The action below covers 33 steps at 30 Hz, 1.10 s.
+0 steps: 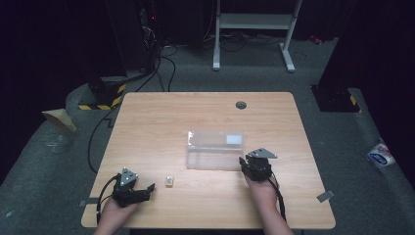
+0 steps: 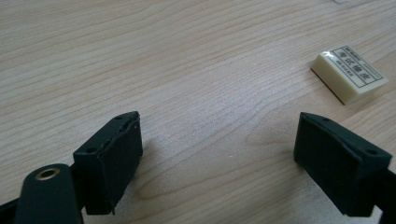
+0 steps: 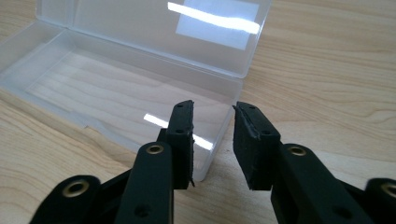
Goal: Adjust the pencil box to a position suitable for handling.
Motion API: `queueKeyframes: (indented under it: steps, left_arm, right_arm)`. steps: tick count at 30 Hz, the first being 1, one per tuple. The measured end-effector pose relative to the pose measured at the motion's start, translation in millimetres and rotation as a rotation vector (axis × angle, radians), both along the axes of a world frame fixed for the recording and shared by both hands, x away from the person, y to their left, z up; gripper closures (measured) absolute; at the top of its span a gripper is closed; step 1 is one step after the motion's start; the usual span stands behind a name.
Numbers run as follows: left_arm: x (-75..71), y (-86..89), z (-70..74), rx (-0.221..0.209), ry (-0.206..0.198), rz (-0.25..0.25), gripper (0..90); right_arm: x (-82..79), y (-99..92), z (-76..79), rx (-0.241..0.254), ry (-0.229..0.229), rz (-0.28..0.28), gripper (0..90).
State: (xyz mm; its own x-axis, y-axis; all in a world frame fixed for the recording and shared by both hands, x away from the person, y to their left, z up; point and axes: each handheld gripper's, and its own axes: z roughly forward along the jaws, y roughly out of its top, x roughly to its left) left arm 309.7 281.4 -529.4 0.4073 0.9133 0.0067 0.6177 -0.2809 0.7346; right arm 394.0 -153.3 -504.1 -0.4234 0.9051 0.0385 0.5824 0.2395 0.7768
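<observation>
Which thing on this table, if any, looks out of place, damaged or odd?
Nothing is spilled or broken. The clear box lies open and empty on the table, lid up, and the eraser sits outside it. The left hand-held gripper has a chipped pad edge.

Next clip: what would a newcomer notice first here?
The clear plastic case lying open mid-table, empty, with the right gripper at its near right corner, jaws slightly apart around the wall. Then the small cream eraser on the wood between the hands, just ahead of the left gripper, whose jaws stand wide open.
</observation>
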Motion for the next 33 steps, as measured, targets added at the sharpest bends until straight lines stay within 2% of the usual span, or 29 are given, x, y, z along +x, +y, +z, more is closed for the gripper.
queueKeyframes:
  steps: [2,5,9,12,13,19,20,21,22,23,24,26,30,33]
  left_arm:
    - [0.1,0.0,0.0,0.000,-0.001,-0.001,15.8]
    - [0.0,0.0,0.0,0.000,0.000,0.000,15.8]
    - [0.1,0.0,0.0,0.000,-0.001,0.000,15.7]
    - [0.2,-0.2,-0.1,-0.001,0.000,0.002,15.5]
    - [0.2,-0.3,0.0,0.000,0.001,0.001,15.5]
    - [0.3,-0.8,0.1,0.002,0.000,0.005,15.4]
    - [0.3,-0.8,0.1,0.002,0.000,0.005,15.4]
    - [0.3,-0.8,0.1,0.002,0.000,0.006,15.4]
    - [0.3,-0.8,0.1,0.002,0.000,0.006,15.4]
    - [0.3,-1.0,0.1,0.001,0.000,0.007,15.3]
    - [0.3,-1.0,0.1,0.001,0.000,0.007,15.3]
    - [0.5,-1.0,0.1,0.001,0.001,0.008,15.2]
    - [0.7,-2.0,0.0,0.000,0.004,0.015,14.7]
    - [0.8,-4.1,-0.3,0.003,-0.001,0.032,13.8]
  right_arm:
    - [-0.9,-1.3,1.9,-0.002,-0.001,0.002,65.1]
    - [-3.5,-11.2,6.9,0.000,-0.003,-0.002,57.8]
    - [-6.1,-27.1,7.8,0.003,-0.037,-0.028,48.8]
    - [-6.9,-36.6,7.0,0.007,-0.040,-0.044,45.3]
    - [-8.1,-46.8,4.6,0.010,-0.046,-0.060,42.9]
    - [-12.5,-77.0,-4.2,-0.002,-0.009,-0.094,36.1]
    - [-12.5,-77.0,-4.2,-0.002,-0.009,-0.094,36.1]
    - [-14.4,-86.2,-7.3,-0.006,0.011,-0.097,33.4]
    - [-14.4,-86.2,-7.3,-0.006,0.011,-0.097,33.4]
    - [-17.3,-91.3,-9.6,-0.027,0.039,-0.098,31.6]
    - [-17.3,-91.3,-9.6,-0.027,0.039,-0.098,31.6]
    - [-23.1,-96.6,-11.3,-0.059,0.027,-0.105,30.5]
    - [-25.0,-105.3,-15.8,-0.071,0.066,-0.129,24.7]
    - [-26.2,-110.8,-19.3,-0.080,0.066,-0.144,20.1]
